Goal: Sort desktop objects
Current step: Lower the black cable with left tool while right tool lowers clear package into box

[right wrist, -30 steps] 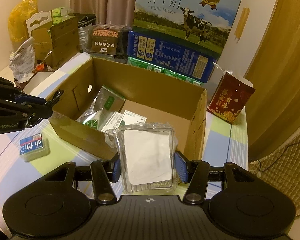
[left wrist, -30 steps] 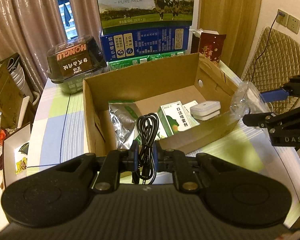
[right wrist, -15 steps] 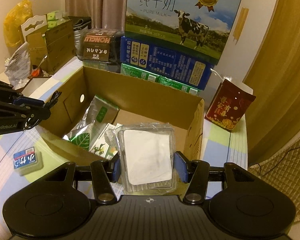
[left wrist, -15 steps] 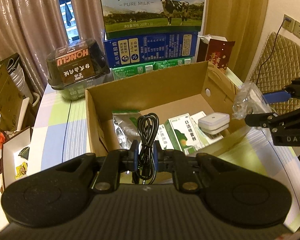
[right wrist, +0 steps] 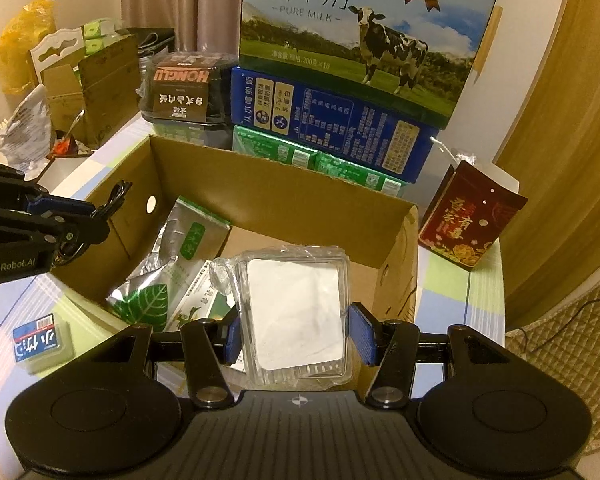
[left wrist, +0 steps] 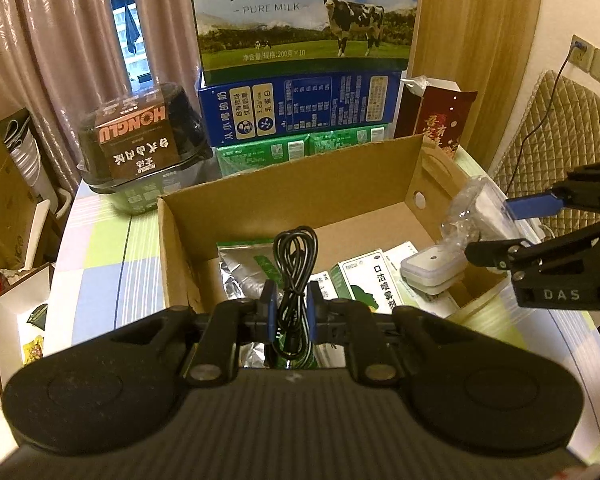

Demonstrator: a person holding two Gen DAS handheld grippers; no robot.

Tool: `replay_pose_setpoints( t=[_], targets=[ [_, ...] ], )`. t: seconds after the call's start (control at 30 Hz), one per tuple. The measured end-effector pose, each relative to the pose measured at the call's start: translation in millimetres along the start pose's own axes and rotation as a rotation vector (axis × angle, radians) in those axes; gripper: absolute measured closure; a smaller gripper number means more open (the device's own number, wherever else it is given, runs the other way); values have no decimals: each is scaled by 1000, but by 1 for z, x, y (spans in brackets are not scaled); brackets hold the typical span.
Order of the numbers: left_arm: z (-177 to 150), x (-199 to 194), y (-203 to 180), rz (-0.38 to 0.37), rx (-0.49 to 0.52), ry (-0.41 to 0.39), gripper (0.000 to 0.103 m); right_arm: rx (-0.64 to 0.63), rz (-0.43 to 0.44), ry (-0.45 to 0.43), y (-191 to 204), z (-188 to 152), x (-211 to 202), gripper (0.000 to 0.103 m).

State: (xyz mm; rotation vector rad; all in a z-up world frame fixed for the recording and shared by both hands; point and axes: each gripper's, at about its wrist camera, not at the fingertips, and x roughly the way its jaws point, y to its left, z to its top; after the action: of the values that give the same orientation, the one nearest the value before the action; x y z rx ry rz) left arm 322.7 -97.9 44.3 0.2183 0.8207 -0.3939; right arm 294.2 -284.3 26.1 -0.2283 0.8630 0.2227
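My left gripper [left wrist: 291,312] is shut on a coiled black cable [left wrist: 296,264] and holds it over the near edge of an open cardboard box [left wrist: 300,184]. My right gripper [right wrist: 298,330] is shut on a clear plastic case with a white insert [right wrist: 294,316], held over the box's right part [right wrist: 396,264]. Inside the box lie silver-green foil pouches [right wrist: 168,264], a green and white carton [left wrist: 374,288] and a small white device [left wrist: 432,274]. Each gripper shows in the other's view: the right gripper [left wrist: 512,216], the left gripper [right wrist: 96,216].
Stacked milk cartons [left wrist: 304,40] and a dark HONGLU tub [left wrist: 140,140] stand behind the box. A red gift bag [right wrist: 468,220] sits at its right. A small blue-labelled box [right wrist: 40,344] lies on the checked tablecloth at the left. Cluttered boxes [right wrist: 84,80] lie beyond the table.
Both grippers have moved forward with their loads, from the box's near side to over its interior. The box and the cartons behind it look closer.
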Motion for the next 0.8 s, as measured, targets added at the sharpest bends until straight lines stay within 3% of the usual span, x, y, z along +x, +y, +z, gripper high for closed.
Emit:
replay_pose_setpoints(
  t=[0.8],
  targets=[
    [3, 40, 11, -15, -26, 26, 92, 23, -10, 16, -12, 11, 37, 52]
  ],
)
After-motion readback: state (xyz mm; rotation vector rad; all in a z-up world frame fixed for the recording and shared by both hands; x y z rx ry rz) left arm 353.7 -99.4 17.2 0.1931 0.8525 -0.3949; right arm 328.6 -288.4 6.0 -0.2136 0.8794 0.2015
